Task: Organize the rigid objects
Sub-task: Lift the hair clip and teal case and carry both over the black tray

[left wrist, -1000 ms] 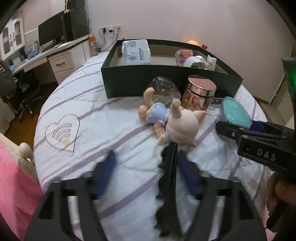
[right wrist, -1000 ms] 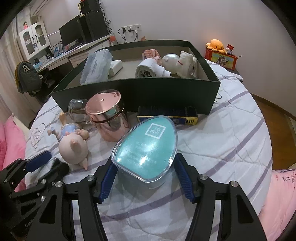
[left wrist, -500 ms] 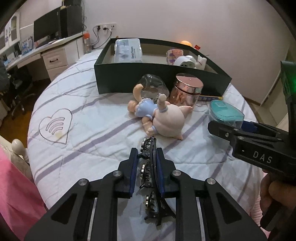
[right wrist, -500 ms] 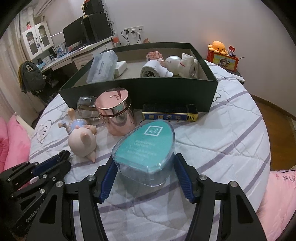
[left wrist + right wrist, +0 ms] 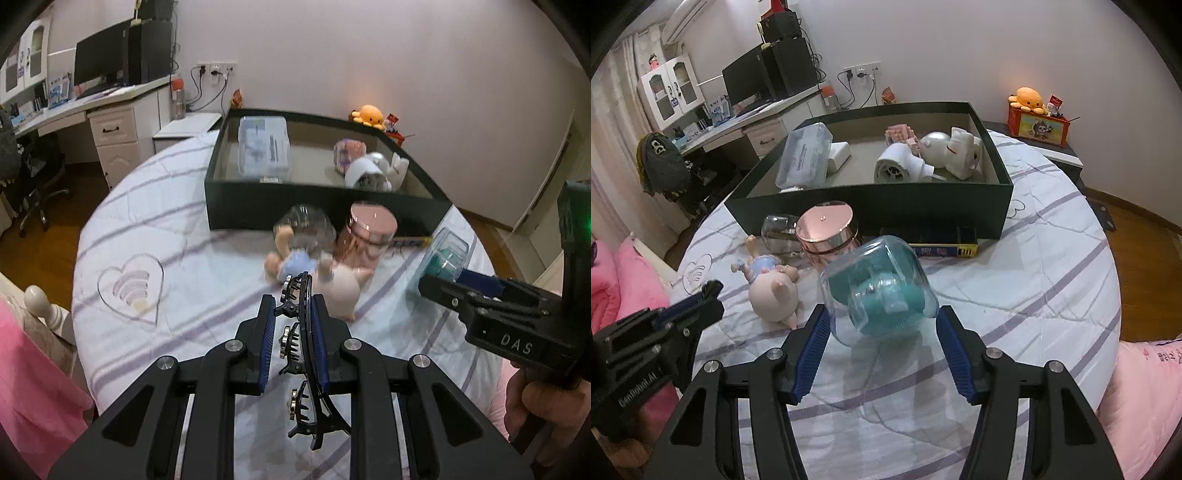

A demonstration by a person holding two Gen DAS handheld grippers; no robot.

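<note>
Our left claw (image 5: 293, 325) pinches a black hair clip (image 5: 301, 354) edgewise; our right claw (image 5: 882, 332), closing, clamps the teal case (image 5: 879, 291), both bound, we judge, for the box (image 5: 871, 206).

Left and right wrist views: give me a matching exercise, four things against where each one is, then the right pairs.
Things:
1. hair clip
2. teal case
3. toy pig
4. hair dryer

Places:
A. inside the dark box
B. lying on the striped bedspread
C. clamped in the left tongs
D. between the right tongs

Pairs: 1-C, 2-D, 3-B, 4-A
</note>
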